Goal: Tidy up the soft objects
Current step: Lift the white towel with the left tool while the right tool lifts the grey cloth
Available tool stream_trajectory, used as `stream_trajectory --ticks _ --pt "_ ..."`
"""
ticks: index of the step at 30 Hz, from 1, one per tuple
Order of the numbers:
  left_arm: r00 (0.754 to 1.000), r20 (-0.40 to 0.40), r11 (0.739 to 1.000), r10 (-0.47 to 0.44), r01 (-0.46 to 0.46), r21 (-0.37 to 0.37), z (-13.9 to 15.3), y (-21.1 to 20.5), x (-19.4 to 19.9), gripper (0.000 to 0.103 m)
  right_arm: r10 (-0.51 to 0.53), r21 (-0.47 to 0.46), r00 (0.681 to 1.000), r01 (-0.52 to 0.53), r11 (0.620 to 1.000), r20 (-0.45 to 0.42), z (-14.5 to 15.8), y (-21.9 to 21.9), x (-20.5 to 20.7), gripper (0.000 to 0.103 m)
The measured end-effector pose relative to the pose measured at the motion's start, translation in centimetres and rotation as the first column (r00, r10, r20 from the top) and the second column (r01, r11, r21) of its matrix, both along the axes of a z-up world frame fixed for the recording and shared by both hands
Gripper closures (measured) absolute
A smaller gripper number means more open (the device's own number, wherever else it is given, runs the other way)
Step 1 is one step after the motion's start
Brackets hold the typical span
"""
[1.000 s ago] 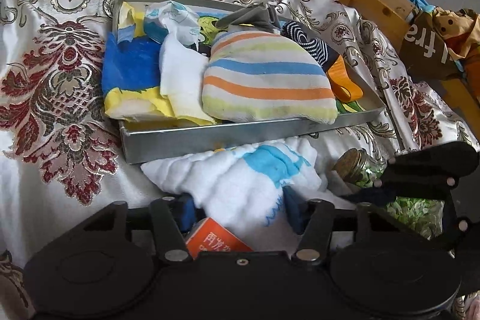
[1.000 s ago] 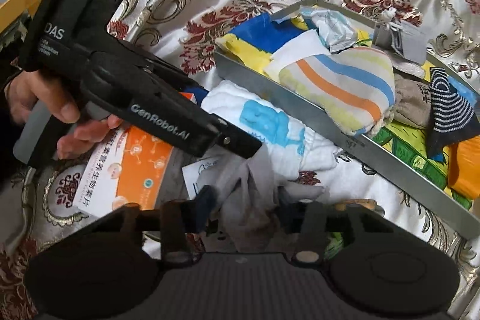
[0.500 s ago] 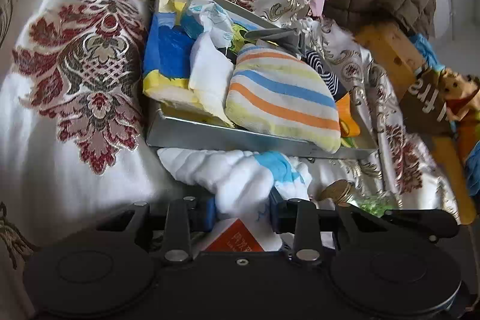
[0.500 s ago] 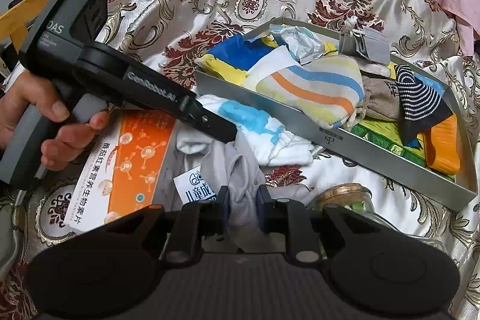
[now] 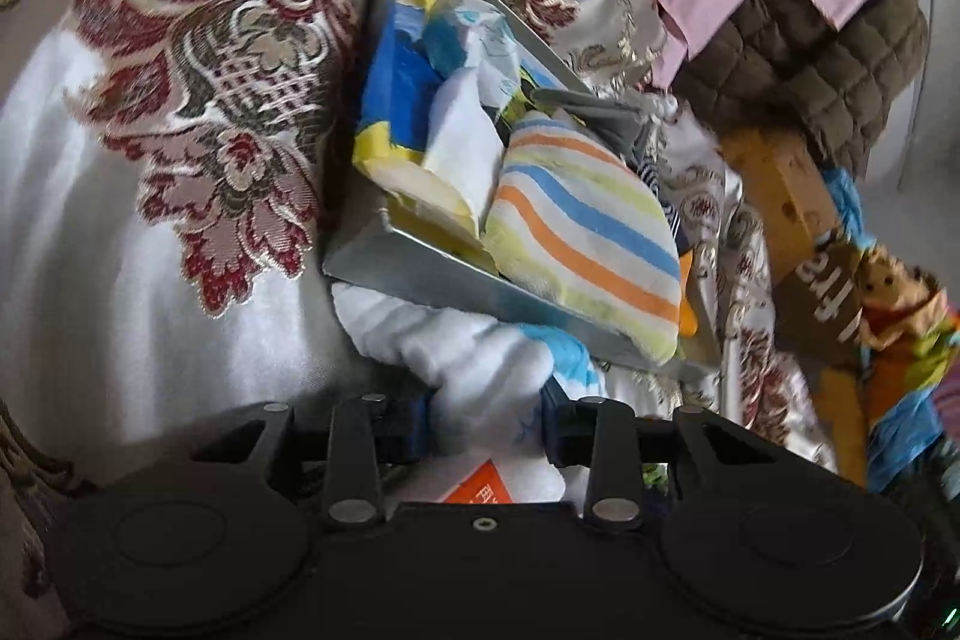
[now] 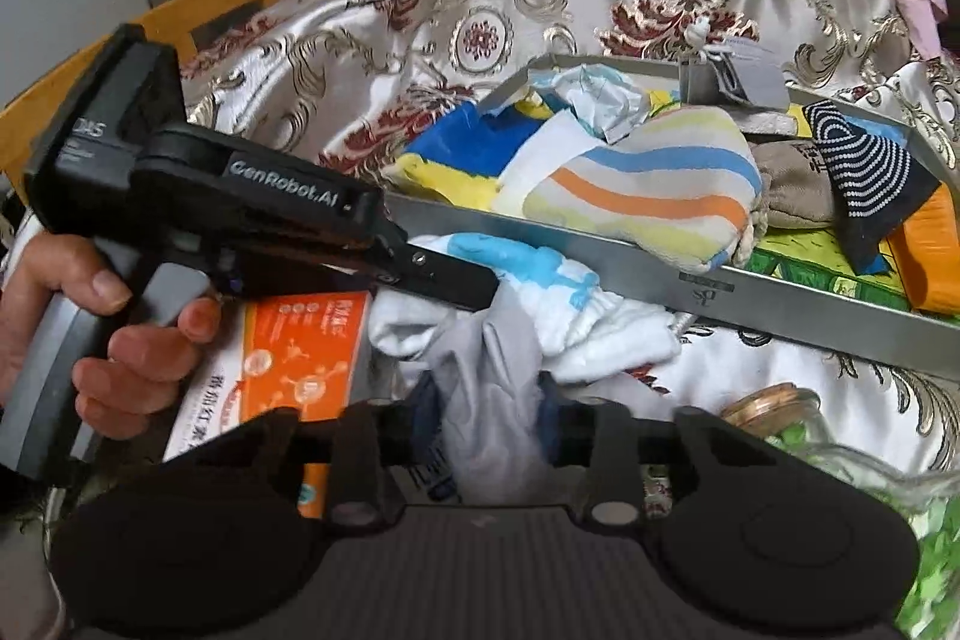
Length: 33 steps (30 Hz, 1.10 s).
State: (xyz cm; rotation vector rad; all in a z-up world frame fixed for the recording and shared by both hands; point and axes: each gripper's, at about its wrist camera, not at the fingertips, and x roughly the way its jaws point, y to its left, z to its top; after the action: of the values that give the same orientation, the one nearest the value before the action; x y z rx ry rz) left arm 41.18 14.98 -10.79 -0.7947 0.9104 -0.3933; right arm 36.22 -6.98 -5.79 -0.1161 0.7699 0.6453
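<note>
Two grips: left gripper (image 5: 487, 421) jaws just squeezed onto white and blue cloth (image 6: 540, 292), bunched long-ways beside metal tray (image 6: 780, 295) near wall. Right gripper (image 6: 487, 418) jaws just pinched grey cloth (image 6: 492, 370), hanging upright.

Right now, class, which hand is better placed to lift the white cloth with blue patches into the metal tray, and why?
Left. Its tool is shut on the white cloth with blue patches, which lies against the metal tray. The right tool is pinching a grey cloth.
</note>
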Motion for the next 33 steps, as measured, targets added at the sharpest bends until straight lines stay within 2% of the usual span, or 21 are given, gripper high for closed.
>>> stream_trajectory --ticks 3,11,18,23,25,28,29,30,33 --pt "1.0 -0.001 0.999 0.011 -0.011 -0.035 -0.1 0.3 -0.2 0.069 -0.032 0.029 0.999 0.032 0.999 0.005 0.3 -0.9 -0.4 0.09" --pt "0.999 0.003 0.998 0.049 -0.049 -0.035 0.5 1.0 -1.9 0.079 -0.045 0.035 0.999 0.045 0.998 -0.003 0.9 -2.7 -3.3 0.093" --pt "0.997 0.037 0.996 0.07 -0.072 0.058 2.2 0.7 -4.4 0.088 -0.084 0.073 0.996 0.083 0.994 0.002 1.8 -4.7 -5.7 0.093" --pt "0.996 0.078 0.99 0.044 -0.054 0.132 3.3 -0.3 -4.5 0.089 -0.099 0.105 0.995 0.097 0.99 0.018 2.9 -5.5 -7.0 0.092" --pt "0.996 0.066 0.991 0.053 -0.06 0.118 2.8 -0.3 -4.3 0.088 -0.104 0.111 0.994 0.1 0.989 0.026 3.1 -5.6 -7.3 0.092" --pt "0.998 0.031 0.995 0.062 -0.065 0.075 2.1 0.1 -3.9 0.069 -0.108 0.124 0.994 0.105 0.987 0.025 3.2 -5.8 -7.4 0.092" --pt "0.998 0.018 0.997 0.061 -0.062 0.055 1.9 0.2 -3.7 0.055 -0.108 0.123 0.994 0.104 0.987 0.026 3.2 -5.8 -7.3 0.092" --pt "0.998 0.0 0.998 0.059 -0.059 0.036 1.5 0.2 -3.5 0.046 -0.108 0.122 0.994 0.104 0.987 0.026 3.2 -5.8 -7.3 0.092" --pt "0.999 -0.018 0.998 0.05 -0.049 0.03 0.8 -0.2 -2.8 0.041 -0.115 0.123 0.993 0.111 0.986 0.022 3.1 -5.9 -6.8 0.092"
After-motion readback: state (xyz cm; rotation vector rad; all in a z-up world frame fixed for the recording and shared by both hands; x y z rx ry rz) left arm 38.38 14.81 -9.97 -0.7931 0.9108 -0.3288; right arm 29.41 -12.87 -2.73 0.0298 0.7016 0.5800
